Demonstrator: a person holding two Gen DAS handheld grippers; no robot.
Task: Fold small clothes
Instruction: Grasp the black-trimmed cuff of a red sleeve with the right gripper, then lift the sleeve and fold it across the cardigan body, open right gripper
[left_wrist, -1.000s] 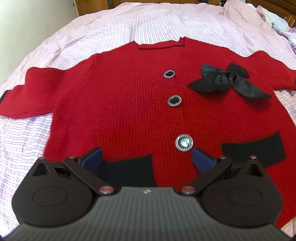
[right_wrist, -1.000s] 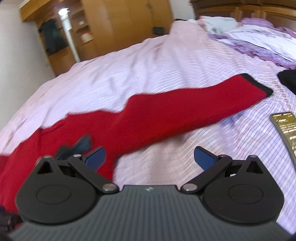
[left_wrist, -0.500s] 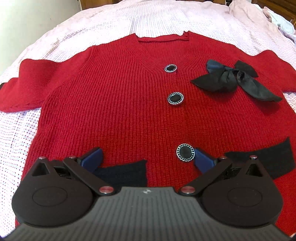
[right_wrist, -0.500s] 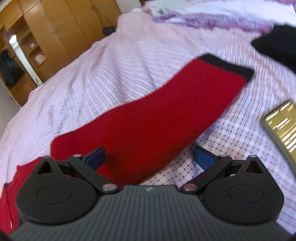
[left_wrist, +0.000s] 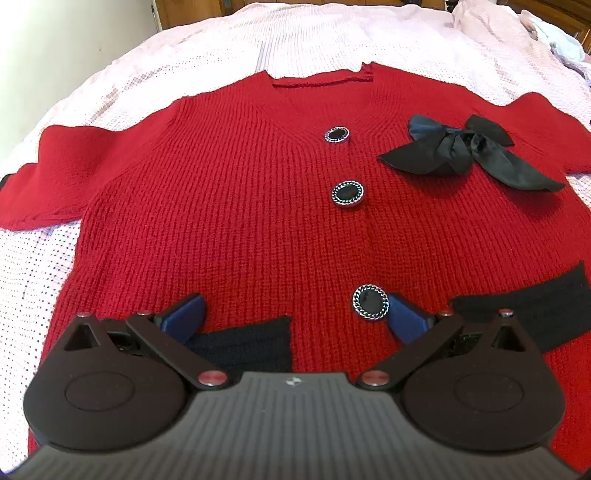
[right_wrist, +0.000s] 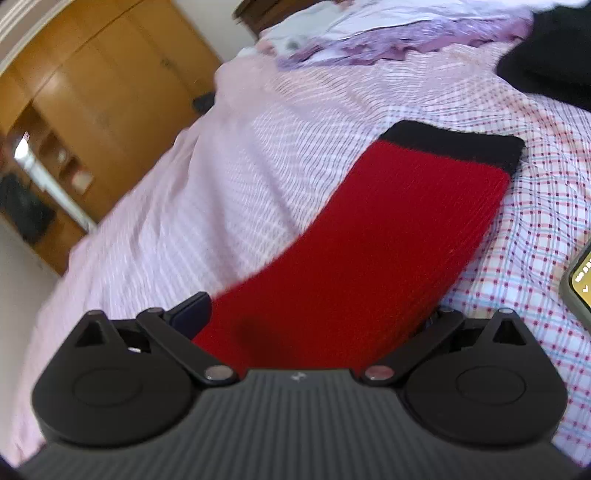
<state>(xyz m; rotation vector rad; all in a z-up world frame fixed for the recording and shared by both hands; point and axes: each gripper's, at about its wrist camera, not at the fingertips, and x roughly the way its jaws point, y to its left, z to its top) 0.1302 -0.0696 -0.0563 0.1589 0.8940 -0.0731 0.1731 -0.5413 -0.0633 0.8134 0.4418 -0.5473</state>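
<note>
So far nothing is folded, by the look of it. The cardigan (left_wrist: 229, 221) lies face up and flat on the bed (left_wrist: 314, 40), buttoned, body spread wide, and the one sleeve (left_wrist: 55, 177) seen from the left wrist lies out to the side. The left tool (left_wrist: 295, 314) hangs released over the hem, fingers wide apart, gripping nothing, with the lowest button (left_wrist: 370, 301) just beside one pad. The right tool (right_wrist: 314, 321) is also spread; the other sleeve (right_wrist: 369, 251) runs between its fingers, stretched out to its black cuff (right_wrist: 454, 144), but whether the pads touch the knit I cannot tell. A phone (right_wrist: 580, 284) sits near that sleeve. Every fold is left: both sleeves in, then the body doubled.
</note>
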